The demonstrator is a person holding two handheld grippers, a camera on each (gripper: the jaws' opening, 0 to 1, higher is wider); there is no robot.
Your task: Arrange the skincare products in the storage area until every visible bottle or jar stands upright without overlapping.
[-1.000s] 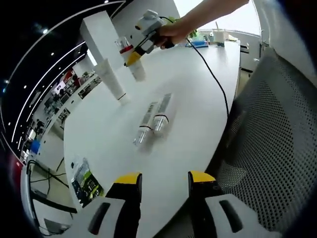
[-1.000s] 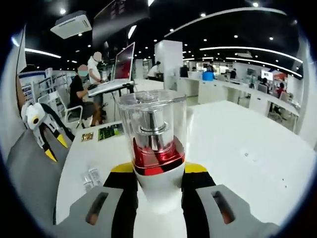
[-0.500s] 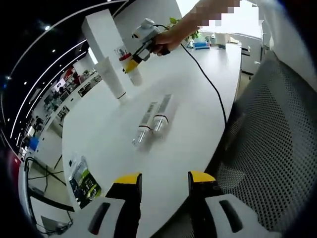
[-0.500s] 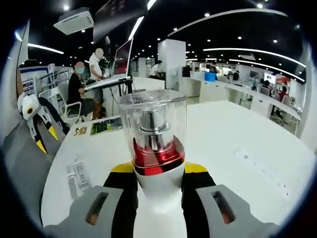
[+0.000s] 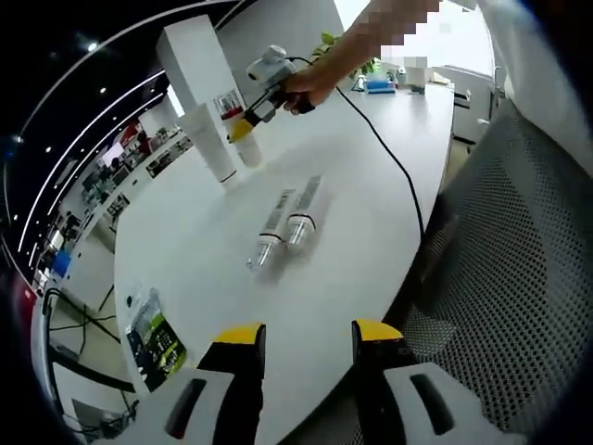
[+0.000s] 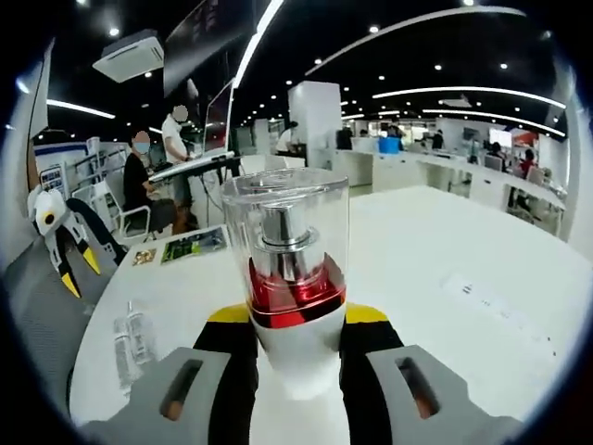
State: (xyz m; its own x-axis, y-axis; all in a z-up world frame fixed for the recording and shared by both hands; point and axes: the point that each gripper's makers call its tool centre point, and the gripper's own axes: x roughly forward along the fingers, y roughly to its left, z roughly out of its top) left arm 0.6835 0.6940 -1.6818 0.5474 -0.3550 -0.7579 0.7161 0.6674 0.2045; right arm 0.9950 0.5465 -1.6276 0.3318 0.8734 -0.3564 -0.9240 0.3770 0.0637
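Right gripper, jaws clamped on an upright pump bottle above the white worktop. Left gripper, jaws apart and empty; two small bottles lie side by side ahead, near a standing white tube.

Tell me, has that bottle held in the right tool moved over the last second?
Yes. The pump bottle in the right tool has moved closer to the upright white tube.

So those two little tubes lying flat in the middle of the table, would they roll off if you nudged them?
Probably they would roll a bit: the two tubes lie on their sides on the smooth white table, and their capped ends look round. Their far ends look flattened, which may stop a long roll. They seem small and light, so a nudge would likely shift them easily.
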